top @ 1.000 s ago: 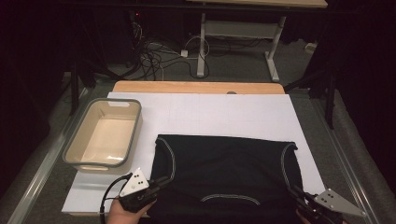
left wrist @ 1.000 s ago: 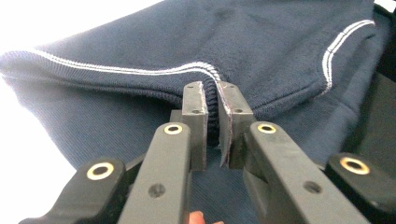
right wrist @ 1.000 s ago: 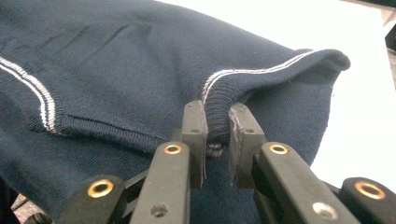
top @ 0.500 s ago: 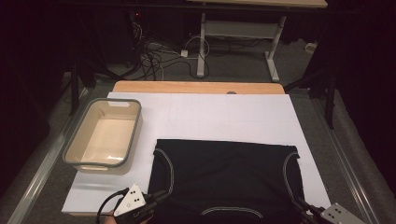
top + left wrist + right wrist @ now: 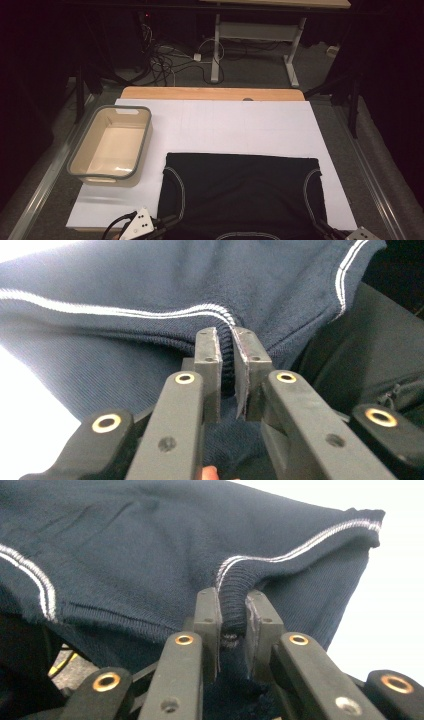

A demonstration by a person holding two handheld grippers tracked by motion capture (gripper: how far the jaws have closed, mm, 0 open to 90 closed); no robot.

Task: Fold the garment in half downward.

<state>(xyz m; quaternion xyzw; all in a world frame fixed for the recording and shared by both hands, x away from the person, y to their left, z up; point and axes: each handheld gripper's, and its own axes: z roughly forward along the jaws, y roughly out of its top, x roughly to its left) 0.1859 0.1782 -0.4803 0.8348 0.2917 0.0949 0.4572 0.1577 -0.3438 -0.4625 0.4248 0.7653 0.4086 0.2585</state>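
Dragged nearer across the white mat [image 5: 215, 125] (bin [image 5: 111, 145] untouched), the dark sleeveless top [image 5: 240, 195] is pinched by both grippers [image 5: 227, 372] [image 5: 232, 617]; flattening is judged next.

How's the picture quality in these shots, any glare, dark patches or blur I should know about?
High view: the room behind is nearly black, the white table cover evenly lit, the dark shirt short on detail. Left gripper view: the cover blows out to pure white at the lower left, the shirt's ribbed edge sharp. Right gripper view: the same white glare at the right, the near jaws slightly soft.
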